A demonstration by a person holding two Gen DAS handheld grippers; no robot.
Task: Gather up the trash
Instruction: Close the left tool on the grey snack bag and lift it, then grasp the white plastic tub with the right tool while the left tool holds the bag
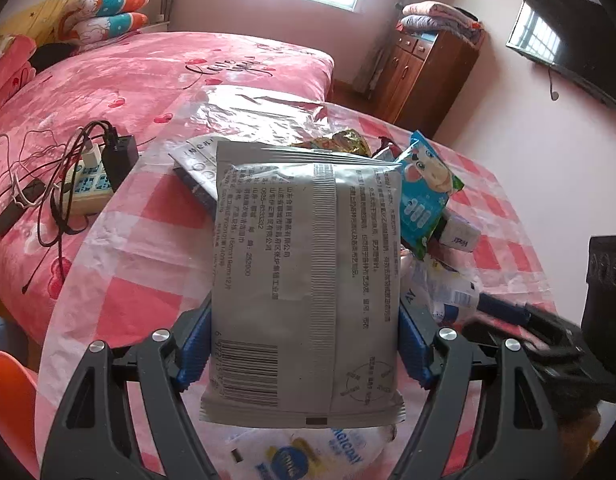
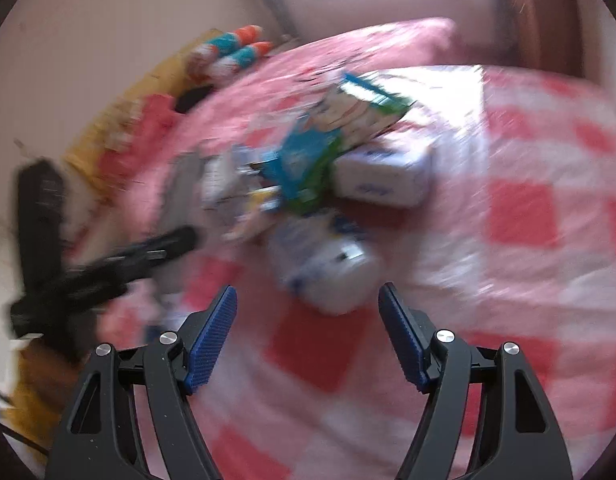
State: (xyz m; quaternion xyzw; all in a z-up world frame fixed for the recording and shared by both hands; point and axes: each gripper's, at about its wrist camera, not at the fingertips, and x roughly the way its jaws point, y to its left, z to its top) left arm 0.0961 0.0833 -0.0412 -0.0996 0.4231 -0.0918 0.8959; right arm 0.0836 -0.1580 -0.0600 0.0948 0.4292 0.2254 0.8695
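Jaws of the left gripper (image 1: 304, 344) are pressing on both long edges of a grey packet (image 1: 304, 280), holding it lifted above the checked table (image 1: 156, 264). Jaws of the right gripper (image 2: 308, 336) are standing wide with nothing between them, hanging over bare checked cloth. More wrappers (image 2: 308, 168) are lying piled mid-table, though this view is blurred. Beyond the table's far edge, a pink bed (image 1: 128, 76) is sitting close.

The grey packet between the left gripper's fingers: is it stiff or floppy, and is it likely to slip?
The grey packet probably stays fairly stiff: it stands straight between the left gripper pads without sagging. It looks light, being flat and thin. Its smooth film may slip, since the pads press only its edges.
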